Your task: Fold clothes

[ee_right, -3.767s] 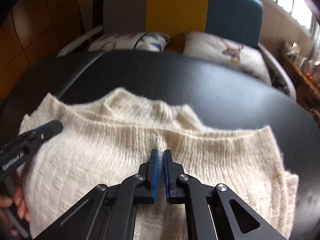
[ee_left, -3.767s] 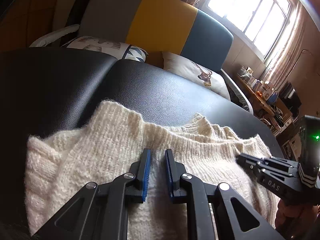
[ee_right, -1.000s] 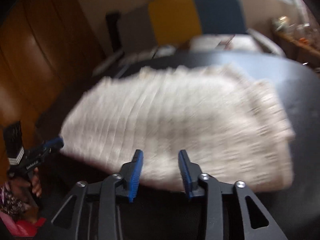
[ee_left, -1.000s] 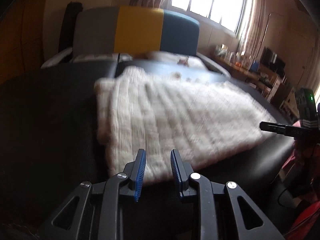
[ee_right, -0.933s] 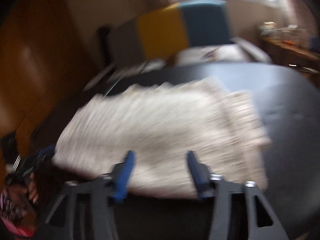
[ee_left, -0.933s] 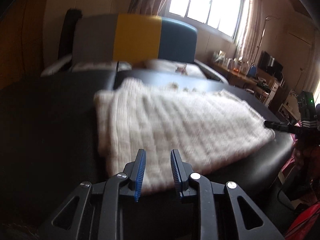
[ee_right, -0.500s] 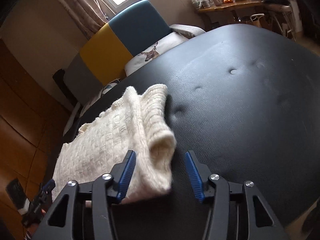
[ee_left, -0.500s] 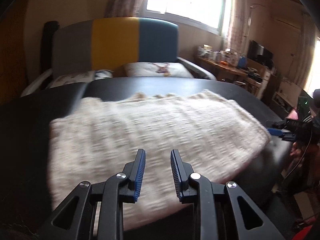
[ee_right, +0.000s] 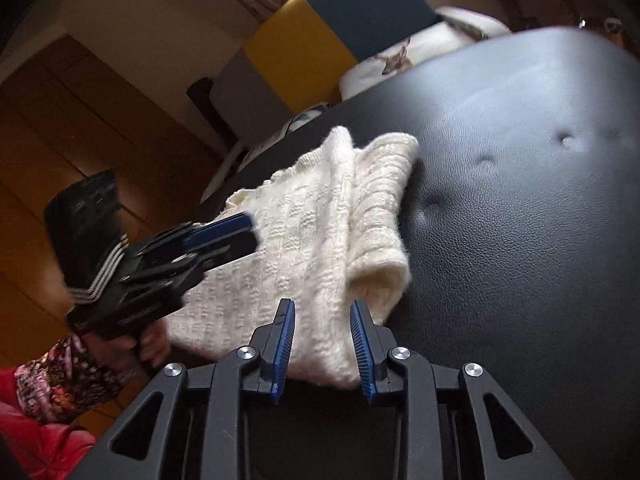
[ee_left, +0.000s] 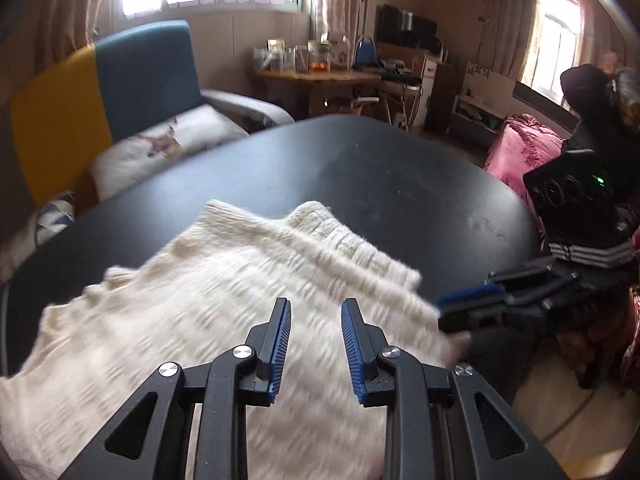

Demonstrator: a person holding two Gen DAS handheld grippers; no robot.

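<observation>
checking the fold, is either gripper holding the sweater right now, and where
Nothing is held: the left gripper and right gripper are both open over the sweater.

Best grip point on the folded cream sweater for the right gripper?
Probably the rolled, doubled edge of the cream knit sweater at its near corner, directly ahead of the open right gripper. Come in low and level from the near side of the black padded table, one finger sliding under the fold. That edge is thick and slightly lifted, so both layers should come up together.

Black grippers, blue-ribbed jaws, floral sleeve
</observation>
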